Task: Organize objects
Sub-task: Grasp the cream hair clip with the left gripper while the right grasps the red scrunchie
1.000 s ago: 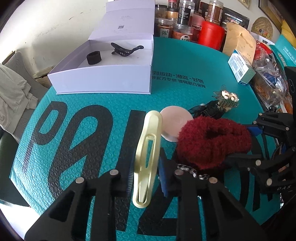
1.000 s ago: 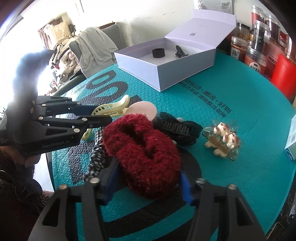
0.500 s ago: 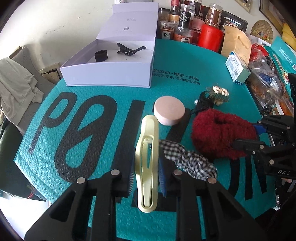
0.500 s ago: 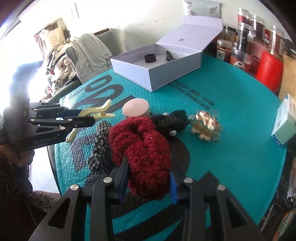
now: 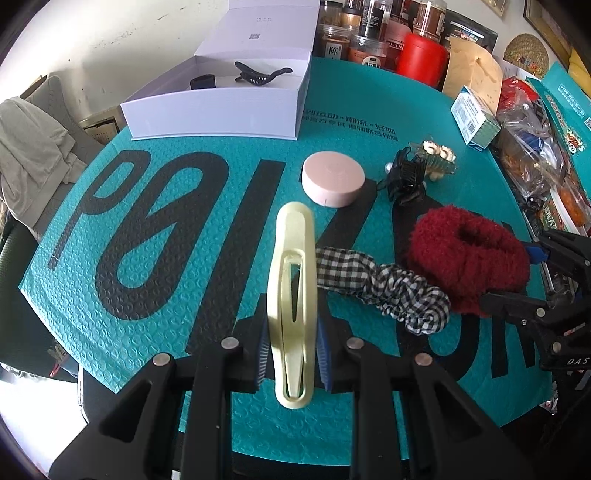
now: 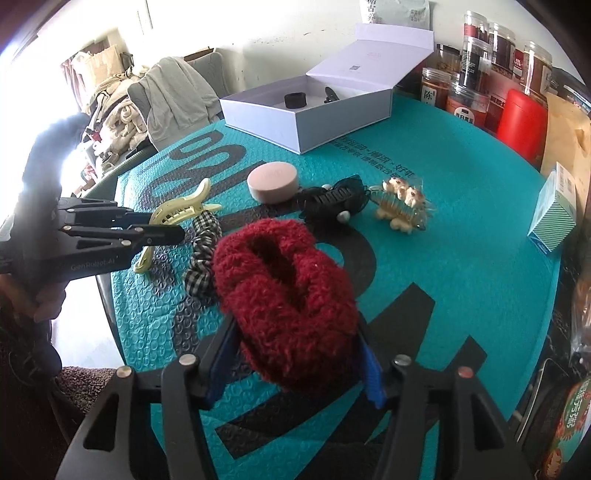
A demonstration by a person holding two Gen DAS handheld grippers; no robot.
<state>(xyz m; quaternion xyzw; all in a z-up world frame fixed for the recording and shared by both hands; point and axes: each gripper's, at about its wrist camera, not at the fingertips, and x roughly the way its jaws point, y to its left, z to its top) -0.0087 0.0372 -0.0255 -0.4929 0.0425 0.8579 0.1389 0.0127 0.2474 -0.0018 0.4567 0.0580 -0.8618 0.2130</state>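
My left gripper (image 5: 291, 354) is shut on a pale yellow hair clip (image 5: 293, 291), held above the teal mat; the clip also shows in the right wrist view (image 6: 177, 214). My right gripper (image 6: 295, 365) is shut on a fluffy dark red scrunchie (image 6: 284, 291), lifted off the mat; the scrunchie shows in the left wrist view (image 5: 465, 258). A checked scrunchie (image 5: 384, 288), a pink round case (image 5: 332, 179), a black claw clip (image 5: 406, 179) and a bear clip (image 6: 399, 203) lie on the mat. The open white box (image 5: 221, 114) at the back holds a black clip (image 5: 258, 75) and a black band (image 5: 202, 81).
Jars (image 5: 369, 33), a red canister (image 5: 421, 59), a brown bag (image 5: 472, 77) and a small teal carton (image 5: 476, 122) line the back right. Snack packets (image 5: 535, 166) crowd the right edge. A chair with clothes (image 6: 173, 99) stands beyond the left table edge.
Both grippers rose and pulled back from the mat with their items. The red scrunchie came up off the checked scrunchie, which now lies uncovered.
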